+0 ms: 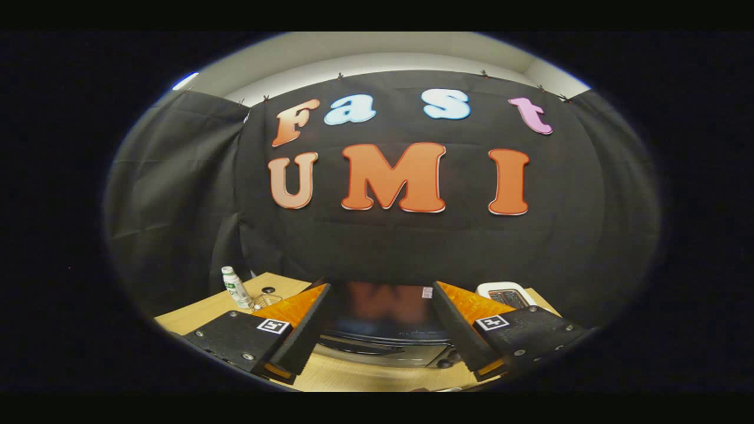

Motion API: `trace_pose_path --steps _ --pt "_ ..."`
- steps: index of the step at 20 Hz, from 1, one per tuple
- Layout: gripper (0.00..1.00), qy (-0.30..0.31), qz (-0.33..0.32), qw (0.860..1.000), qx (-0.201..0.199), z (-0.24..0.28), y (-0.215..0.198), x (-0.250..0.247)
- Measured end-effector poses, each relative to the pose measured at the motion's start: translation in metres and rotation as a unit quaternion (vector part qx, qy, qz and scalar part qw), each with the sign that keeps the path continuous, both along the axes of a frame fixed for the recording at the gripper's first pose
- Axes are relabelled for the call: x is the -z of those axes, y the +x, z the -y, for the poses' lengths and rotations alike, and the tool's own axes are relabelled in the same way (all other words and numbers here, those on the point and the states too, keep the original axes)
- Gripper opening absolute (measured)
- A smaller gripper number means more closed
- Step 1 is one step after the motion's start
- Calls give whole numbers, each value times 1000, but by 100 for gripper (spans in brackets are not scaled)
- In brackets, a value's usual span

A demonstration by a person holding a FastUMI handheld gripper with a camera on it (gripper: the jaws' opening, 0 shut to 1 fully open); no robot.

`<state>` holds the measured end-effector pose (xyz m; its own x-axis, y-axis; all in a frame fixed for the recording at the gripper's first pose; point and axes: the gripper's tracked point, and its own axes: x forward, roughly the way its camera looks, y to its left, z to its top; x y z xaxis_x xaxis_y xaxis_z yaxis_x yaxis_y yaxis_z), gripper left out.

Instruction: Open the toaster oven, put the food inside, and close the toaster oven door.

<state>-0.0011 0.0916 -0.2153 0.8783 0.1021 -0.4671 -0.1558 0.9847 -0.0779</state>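
**Tongs released above the toaster oven**

The tongs (382,330) are held high over the bench (194,318), their two fingers (300,335) spread wide apart and grasping nothing. Each finger carries a small square marker on its upper block.

Between the fingers, and below them, lies the toaster oven (383,330): a dark, glossy top that mirrors a blurred reddish shape from the wall behind, with a curved dark front edge and a metallic strip under it. Small dark knobs (449,359) sit at the end of that strip, close beside the right finger. Whether the door is open or closed cannot be told from this angle. The food cannot be made out here.

Outside the left finger, a small white bottle (235,287) with a green label stands on the light wooden bench, leaning a little in the lens. Just beside it, a small dark round object (268,290) rests on the wood.

Beyond the right finger, a white appliance (505,292) with dark slots in its top sits near the far edge of the bench.

Behind everything hangs the black cloth wall (177,194) of the booth, with a pale ceiling (365,53) above it.
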Motion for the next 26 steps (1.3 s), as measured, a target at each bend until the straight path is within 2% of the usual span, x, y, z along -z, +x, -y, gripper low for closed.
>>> trace_pose_path --steps 5,13,17,19,23,26 --pt "99 -5 -49 999 -2 -9 0 47" --pt "99 -2 -110 993 38 -1 -29 104" --pt "90 21 -78 996 49 -4 -38 98" --pt "85 12 -81 996 37 -8 -50 98" --pt "77 9 -131 991 12 -13 -88 102" --pt "77 48 -222 974 -6 -23 -136 126"
